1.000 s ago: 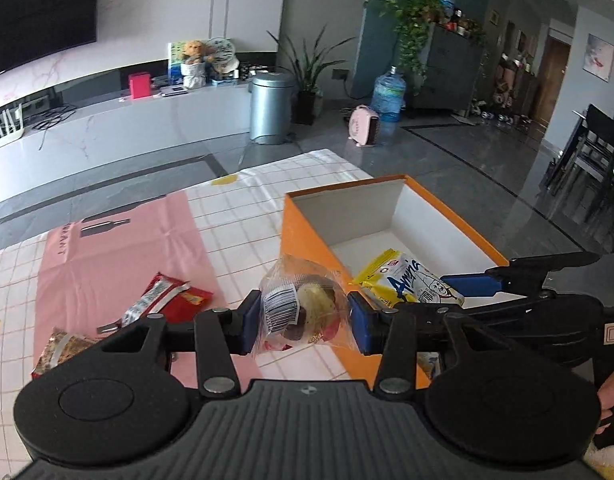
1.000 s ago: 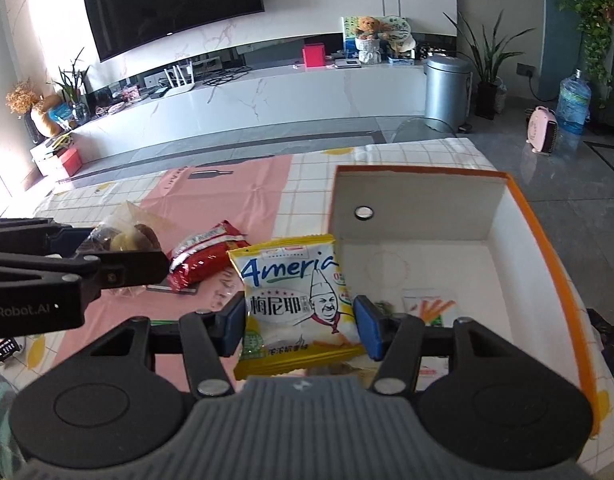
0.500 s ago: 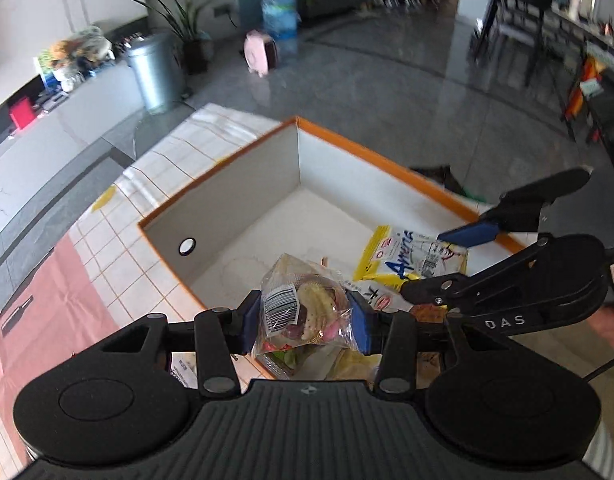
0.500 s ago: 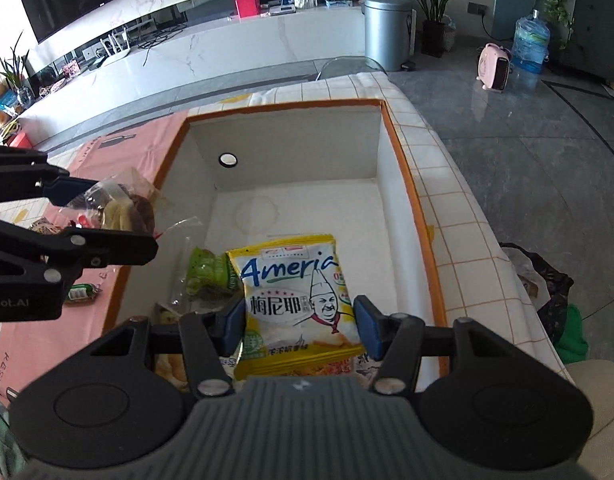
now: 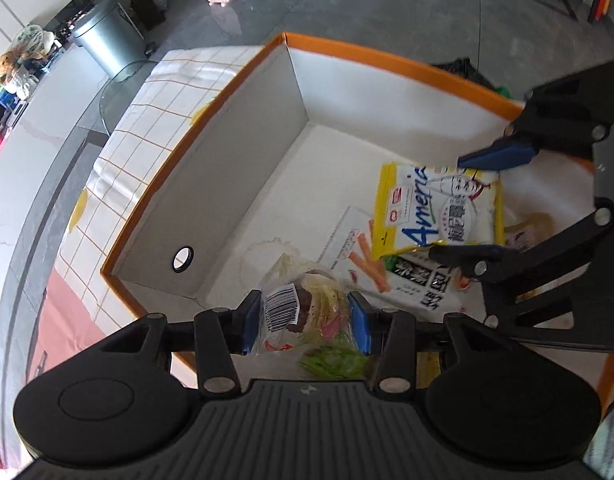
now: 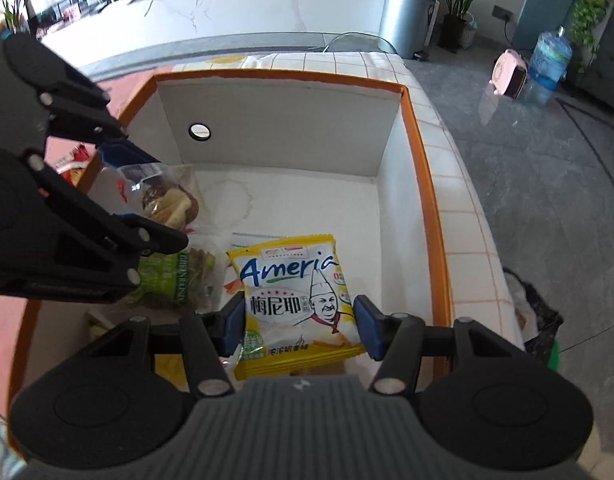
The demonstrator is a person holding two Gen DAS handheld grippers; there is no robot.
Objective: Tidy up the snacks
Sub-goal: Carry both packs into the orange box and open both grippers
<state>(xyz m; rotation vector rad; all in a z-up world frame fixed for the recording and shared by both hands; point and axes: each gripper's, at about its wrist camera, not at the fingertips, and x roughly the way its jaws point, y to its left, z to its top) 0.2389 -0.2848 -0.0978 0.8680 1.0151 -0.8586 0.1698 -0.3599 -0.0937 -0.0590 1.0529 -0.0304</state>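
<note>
Claws now over orange box (image 6: 411,120), left claw (image 5: 305,316) clamped on clear snack pack (image 5: 303,308), right claw (image 6: 299,322) clamped on yellow chip bag (image 6: 295,292).

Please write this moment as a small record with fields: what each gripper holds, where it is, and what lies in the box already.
left gripper: shut on clear snack bag, above the box
right gripper: shut on yellow chips bag, above the box
box: orange rim, white inside, open top, on tiled tablecloth
already in box: green packet, white packet, others partly hidden
</note>
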